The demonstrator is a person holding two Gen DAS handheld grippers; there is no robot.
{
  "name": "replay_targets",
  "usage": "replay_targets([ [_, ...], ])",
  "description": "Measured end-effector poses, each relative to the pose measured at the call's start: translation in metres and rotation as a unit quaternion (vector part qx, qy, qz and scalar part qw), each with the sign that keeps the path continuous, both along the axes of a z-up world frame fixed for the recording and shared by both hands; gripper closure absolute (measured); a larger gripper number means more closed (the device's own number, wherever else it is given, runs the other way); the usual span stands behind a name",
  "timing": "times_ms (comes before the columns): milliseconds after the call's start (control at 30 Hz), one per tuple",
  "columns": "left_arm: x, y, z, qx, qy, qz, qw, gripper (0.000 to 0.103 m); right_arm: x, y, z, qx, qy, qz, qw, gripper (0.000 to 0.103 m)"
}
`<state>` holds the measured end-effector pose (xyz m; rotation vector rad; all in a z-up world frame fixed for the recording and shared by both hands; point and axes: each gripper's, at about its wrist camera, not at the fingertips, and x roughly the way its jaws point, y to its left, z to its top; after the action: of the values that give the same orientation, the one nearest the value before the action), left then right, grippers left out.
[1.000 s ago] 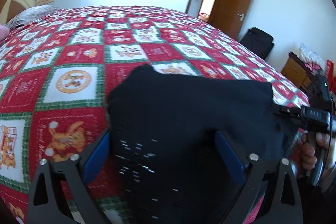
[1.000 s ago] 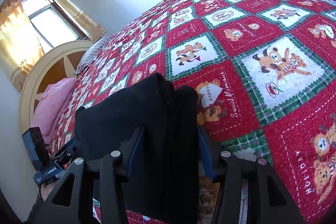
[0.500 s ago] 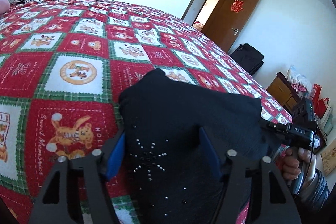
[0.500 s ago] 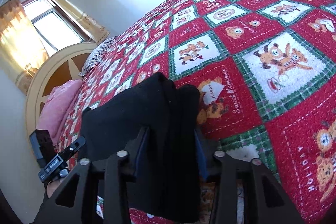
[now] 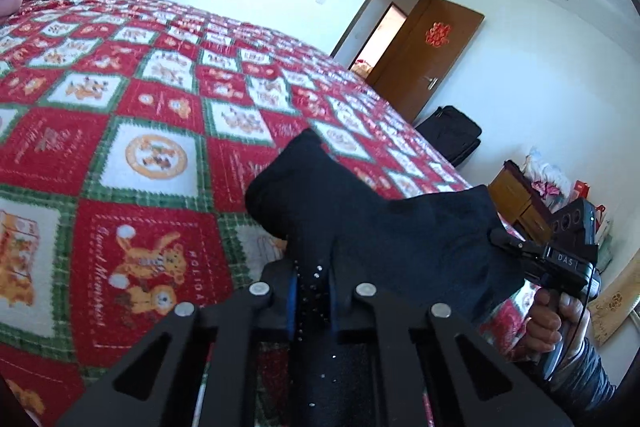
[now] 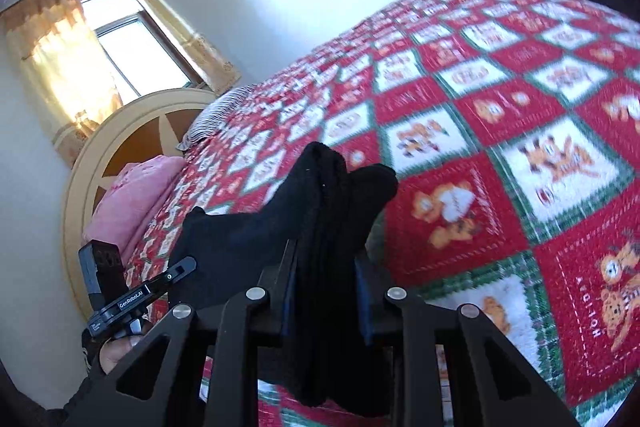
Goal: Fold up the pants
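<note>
Black pants [image 5: 384, 227], red-green checked bedspread [image 5: 132, 131]

Hanging between left gripper [image 5: 313, 293] and right gripper [image 6: 326, 293], above quilt [image 5: 120, 131]: pants [image 5: 384, 227]. Lying at bed's far end: pillow [image 6: 132, 199], against headboard [image 6: 100, 155]. Standing beyond far corner: door [image 5: 432, 59].

a home bedroom. a wide bed [image 5: 120, 131] is spread with a red, green and white bear-patterned quilt [image 6: 520, 155], and a pink pillow [image 6: 128, 203] lies by its round wooden headboard [image 6: 92, 163]. a curtained window [image 6: 132, 55], a brown door [image 5: 432, 55] with a red paper ornament [image 5: 437, 34], a black suitcase [image 5: 452, 133] and a wooden nightstand [image 5: 516, 199] line the white walls.
</note>
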<state>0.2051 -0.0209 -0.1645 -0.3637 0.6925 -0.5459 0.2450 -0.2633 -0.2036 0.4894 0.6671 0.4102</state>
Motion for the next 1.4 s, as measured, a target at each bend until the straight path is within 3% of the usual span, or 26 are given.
replay_targets([
  [267,-0.011,0.046,0.017,0.0,-0.02,0.043,0.9989,0.091,0.037,0.048,0.02,-0.024,0.002,0.056,0.998,0.078],
  [567,-0.016,0.133,0.026,0.04,-0.035,0.14,0.9888,0.091,0.105,0.157,0.03,-0.025,-0.006,0.146,0.989,0.078],
  [767,-0.018,0.184,0.015,0.069,-0.024,0.203,0.9764,0.091,0.138,0.231,0.016,-0.02,0.003,0.188,0.982,0.078],
  [867,-0.015,0.193,-0.004,0.075,0.0,0.207,0.9753,0.09,0.148,0.248,-0.002,-0.023,0.021,0.192,0.981,0.078],
  [1000,-0.011,0.197,-0.023,0.073,0.019,0.224,0.9717,0.065,0.156,0.234,-0.026,-0.008,0.056,0.181,0.982,0.075],
  [1033,-0.01,0.198,-0.026,0.072,0.022,0.23,0.9701,0.052,0.157,0.227,-0.032,-0.012,0.064,0.176,0.982,0.074],
  [1167,-0.01,0.199,-0.028,0.069,0.018,0.239,0.9684,0.045,0.154,0.211,-0.037,-0.029,0.068,0.155,0.985,0.059],
  [1300,-0.011,0.199,-0.025,0.067,0.025,0.247,0.9664,0.036,0.133,0.207,-0.017,-0.06,0.027,0.143,0.987,0.059],
  [1400,-0.015,0.2,-0.024,0.074,0.024,0.265,0.961,0.022,0.109,0.212,-0.002,-0.037,-0.021,0.188,0.981,0.059],
])
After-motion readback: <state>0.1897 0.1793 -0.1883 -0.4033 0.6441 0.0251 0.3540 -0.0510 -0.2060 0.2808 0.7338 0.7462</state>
